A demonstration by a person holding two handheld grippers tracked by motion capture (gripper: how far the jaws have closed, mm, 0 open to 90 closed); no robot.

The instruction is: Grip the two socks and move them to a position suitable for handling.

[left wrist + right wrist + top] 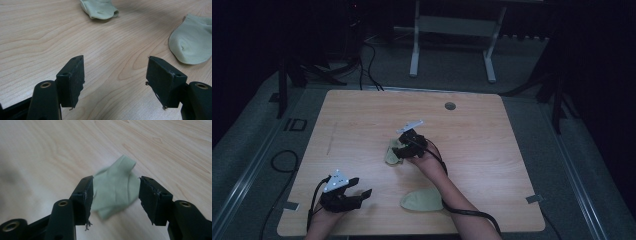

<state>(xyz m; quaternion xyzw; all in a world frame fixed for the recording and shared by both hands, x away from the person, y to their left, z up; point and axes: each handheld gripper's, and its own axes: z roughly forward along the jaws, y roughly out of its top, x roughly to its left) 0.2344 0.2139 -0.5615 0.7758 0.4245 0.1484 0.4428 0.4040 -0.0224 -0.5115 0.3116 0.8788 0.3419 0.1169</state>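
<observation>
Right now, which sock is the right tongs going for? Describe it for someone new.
On the wooden table, look near the middle, under the right tongs. The crumpled sock lies between their open jaws; the other sock lies flat by the near edge.

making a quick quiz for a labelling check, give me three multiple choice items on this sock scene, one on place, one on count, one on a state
1. Where is the right hand-held gripper?
A. at the sock mid-table
B. at the table's far edge
C. off the table

2. How many pale green socks lie on the table?
A. one
B. two
C. four

3. How do the left hand-held gripper jaws stand?
A. shut on a sock
B. shut empty
C. open, empty

Key: 1 A, its jaws flank the mid-table sock; 2 B, that one plus the near sock; 3 C, bare wood shows between them.
</observation>
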